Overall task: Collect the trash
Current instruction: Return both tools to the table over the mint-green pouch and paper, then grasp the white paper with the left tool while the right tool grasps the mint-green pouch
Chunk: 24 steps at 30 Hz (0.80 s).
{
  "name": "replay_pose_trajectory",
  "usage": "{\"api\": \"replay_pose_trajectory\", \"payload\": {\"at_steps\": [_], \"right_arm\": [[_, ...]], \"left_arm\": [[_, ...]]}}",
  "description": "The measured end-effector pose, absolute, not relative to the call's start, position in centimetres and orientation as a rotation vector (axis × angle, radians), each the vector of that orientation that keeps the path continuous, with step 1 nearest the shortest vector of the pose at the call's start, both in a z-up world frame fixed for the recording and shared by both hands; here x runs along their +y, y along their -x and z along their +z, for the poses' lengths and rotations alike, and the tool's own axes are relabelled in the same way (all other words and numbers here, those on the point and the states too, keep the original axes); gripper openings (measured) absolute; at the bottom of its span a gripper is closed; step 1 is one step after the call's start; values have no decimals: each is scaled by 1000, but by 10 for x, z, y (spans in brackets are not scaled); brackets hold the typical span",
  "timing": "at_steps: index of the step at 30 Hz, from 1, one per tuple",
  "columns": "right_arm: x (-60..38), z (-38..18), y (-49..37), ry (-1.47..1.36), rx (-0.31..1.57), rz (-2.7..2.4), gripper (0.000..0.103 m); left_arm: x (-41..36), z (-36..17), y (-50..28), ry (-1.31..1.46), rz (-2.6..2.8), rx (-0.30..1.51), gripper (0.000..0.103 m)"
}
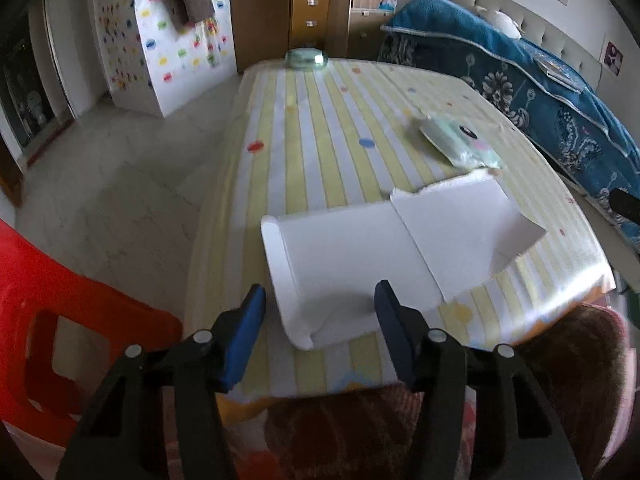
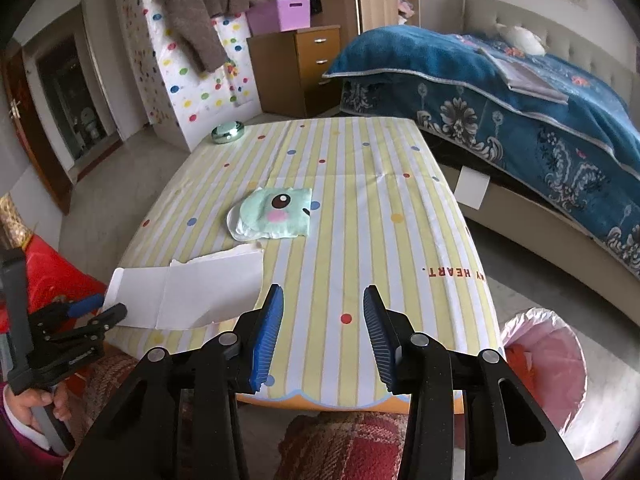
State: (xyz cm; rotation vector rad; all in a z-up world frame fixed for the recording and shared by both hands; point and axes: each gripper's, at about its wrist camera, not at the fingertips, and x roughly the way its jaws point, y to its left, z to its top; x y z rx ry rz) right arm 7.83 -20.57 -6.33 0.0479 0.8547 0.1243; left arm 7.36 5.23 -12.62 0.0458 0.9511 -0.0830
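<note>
The left gripper is hovering with jaws spread around the near edge of a torn white cardboard piece, not pinching it. The right gripper is hanging half spread and empty over the striped tablecloth. A mint tissue pack is lying at 11 o'clock; a pink-lined trash bin is standing at 4 o'clock beside the table.

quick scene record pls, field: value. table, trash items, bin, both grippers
table: striped yellow-and-white tablecloth with coloured dots
trash 1: torn white flattened cardboard sheet, near the table's front-left edge
trash 2: mint-green cartoon-face tissue pack, mid-table, apart from the cardboard
other: round green glossy dish, far left corner
bin: pink plastic bag-lined bin, on the floor by the front-right corner
left gripper: open, jaws astride the cardboard's near end, not clamped
right gripper: open, nothing between the jaws
</note>
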Motion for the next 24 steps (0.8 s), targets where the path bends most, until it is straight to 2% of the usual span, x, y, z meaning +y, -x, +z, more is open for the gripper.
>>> {"api": "replay_pose_trajectory", "payload": {"at_steps": [1, 3, 7, 17, 24], "right_arm": [[-209, -65, -80, -49, 857, 125, 42], [-214, -67, -82, -52, 863, 127, 42], [-222, -71, -83, -65, 870, 135, 42], [-223, -78, -104, -69, 869, 176, 42], [-211, -86, -135, -69, 895, 224, 43]], "left_arm": [[49, -126, -75, -61, -82, 948, 54], [44, -125, -77, -75, -77, 939, 44], [36, -124, -85, -108, -45, 926, 6], [38, -85, -109, -84, -51, 792, 0], [25, -90, -136, -144, -114, 832, 0]]}}
